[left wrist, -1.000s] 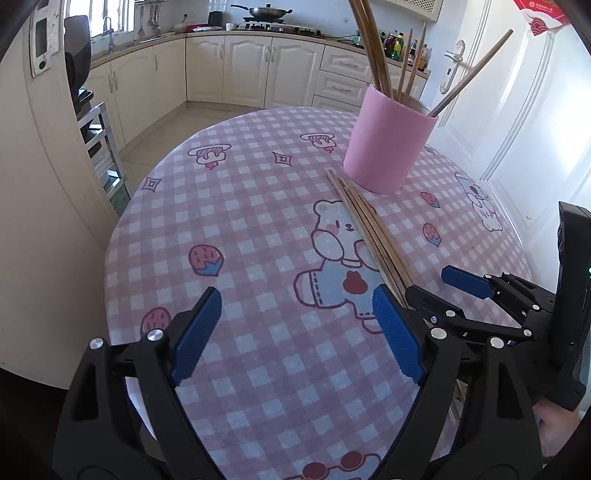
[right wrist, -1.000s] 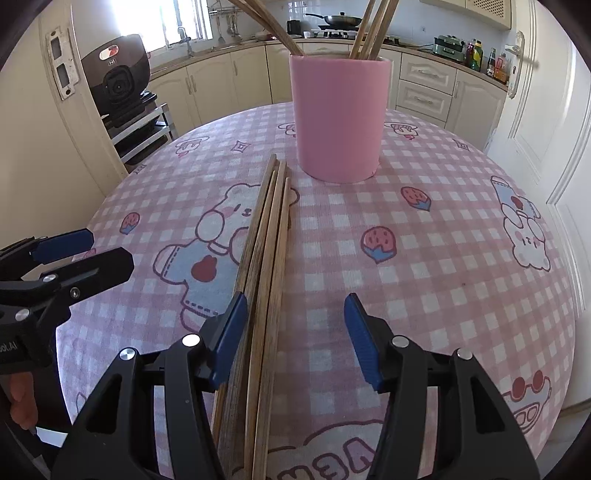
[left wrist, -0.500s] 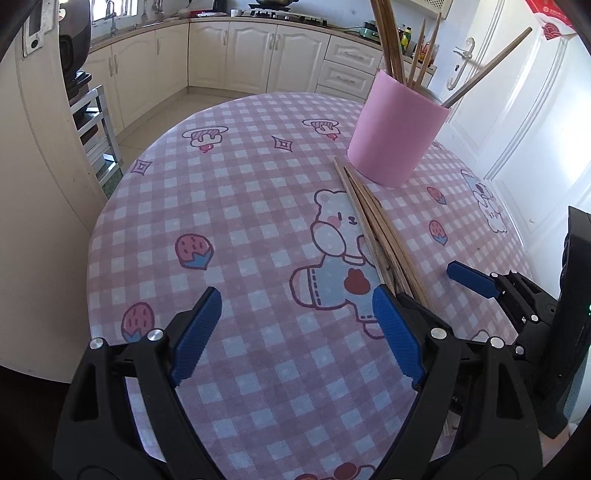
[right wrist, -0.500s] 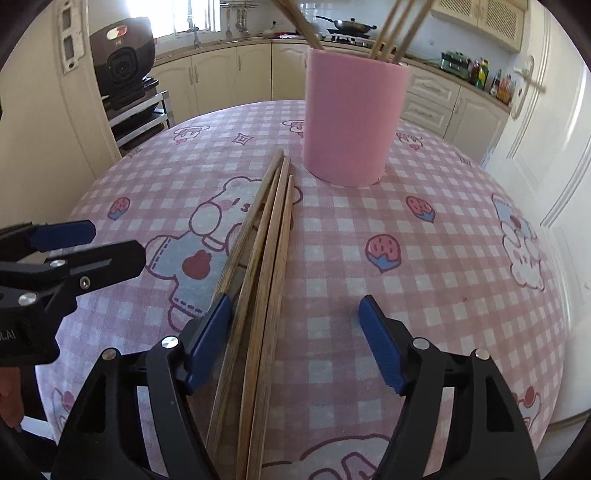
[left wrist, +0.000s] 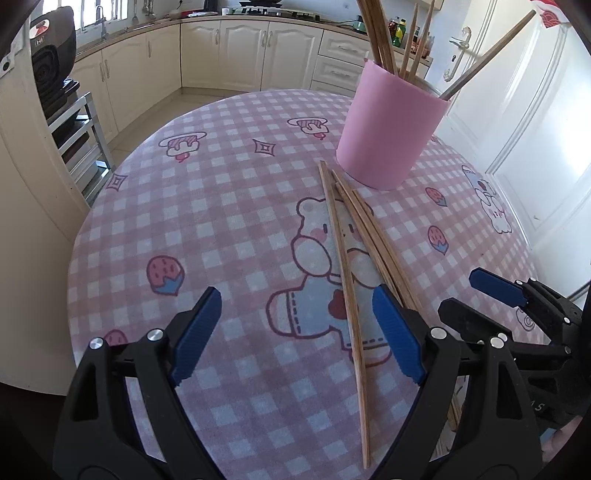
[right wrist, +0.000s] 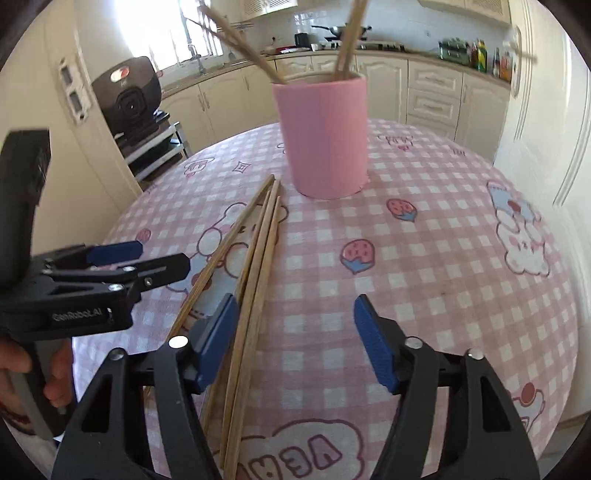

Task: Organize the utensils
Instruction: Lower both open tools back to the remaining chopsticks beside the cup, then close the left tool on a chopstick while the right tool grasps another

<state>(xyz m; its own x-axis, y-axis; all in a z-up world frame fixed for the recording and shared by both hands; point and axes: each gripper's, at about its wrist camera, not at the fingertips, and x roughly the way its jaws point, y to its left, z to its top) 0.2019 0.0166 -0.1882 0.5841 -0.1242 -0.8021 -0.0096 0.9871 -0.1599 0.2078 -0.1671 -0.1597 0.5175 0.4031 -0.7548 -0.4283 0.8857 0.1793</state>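
Lying fanned, wooden chopsticks [right wrist: 258, 258] sit between closing right tongs [right wrist: 295, 339]; left tongs [left wrist: 295, 336] gape empty.

A kitchen in daylight. Cream cabinets [left wrist: 240, 51] with arched panel doors run along the far wall and turn the corner under a long counter [left wrist: 155, 22]. A window [right wrist: 173, 33] above the sink tap [right wrist: 195, 59] glows bright and washes out that corner. White tiles [right wrist: 317, 18] cover the wall behind a stove with a dark pan [right wrist: 336, 29]. Bottles [right wrist: 480, 55] stand at the counter's end. A black appliance [right wrist: 129, 99] sits on a metal rack [right wrist: 155, 147] beside a cream wall. A white panelled door [left wrist: 517, 92] with a lever handle [left wrist: 460, 44] catches strong sun. The floor [left wrist: 155, 114] is pale tile. The round worktop [left wrist: 221, 206] wears a pink checked cloth.
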